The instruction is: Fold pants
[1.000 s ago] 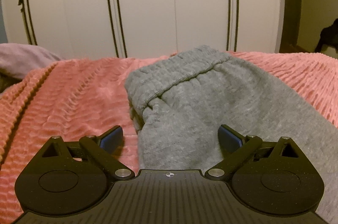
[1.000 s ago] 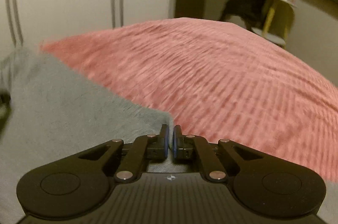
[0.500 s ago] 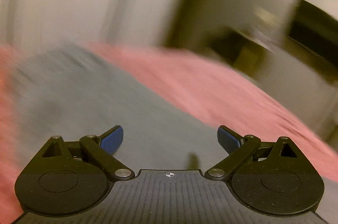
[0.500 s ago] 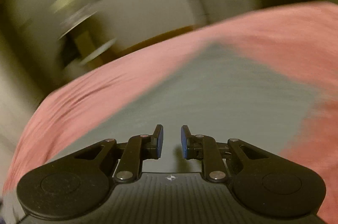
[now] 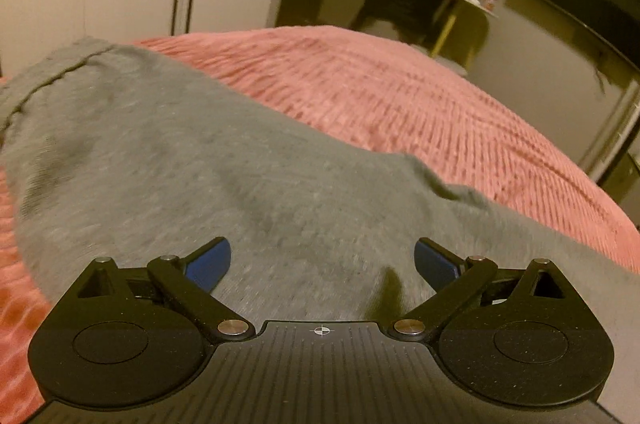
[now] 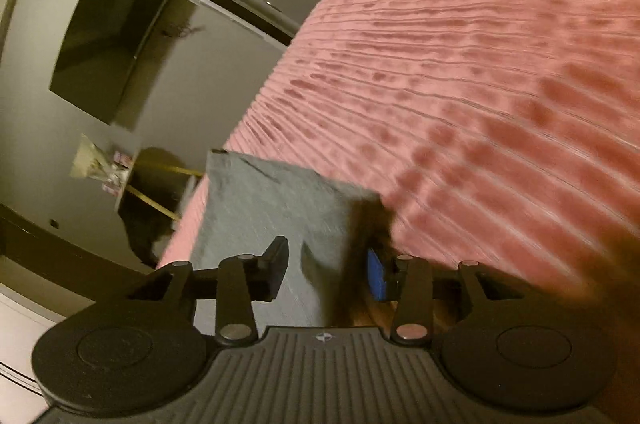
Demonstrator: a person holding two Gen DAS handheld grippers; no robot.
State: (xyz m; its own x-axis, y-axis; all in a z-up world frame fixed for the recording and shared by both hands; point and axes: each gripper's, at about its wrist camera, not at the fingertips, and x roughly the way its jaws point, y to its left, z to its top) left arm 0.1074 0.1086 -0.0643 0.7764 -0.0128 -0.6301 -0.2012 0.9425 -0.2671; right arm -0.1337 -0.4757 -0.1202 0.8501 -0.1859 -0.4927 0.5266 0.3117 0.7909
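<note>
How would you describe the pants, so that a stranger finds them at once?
Look at the wide pink ribbed bedspread that covers the bed. The pants lie flat on top of it. They are the only grey, soft knit cloth there.

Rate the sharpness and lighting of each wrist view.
Left wrist: dim warm light, fisheye bending; pants slightly soft, left gripper crisp. Right wrist: tilted view, blanket streaked with blur, dark shadow beside the right gripper.
</note>
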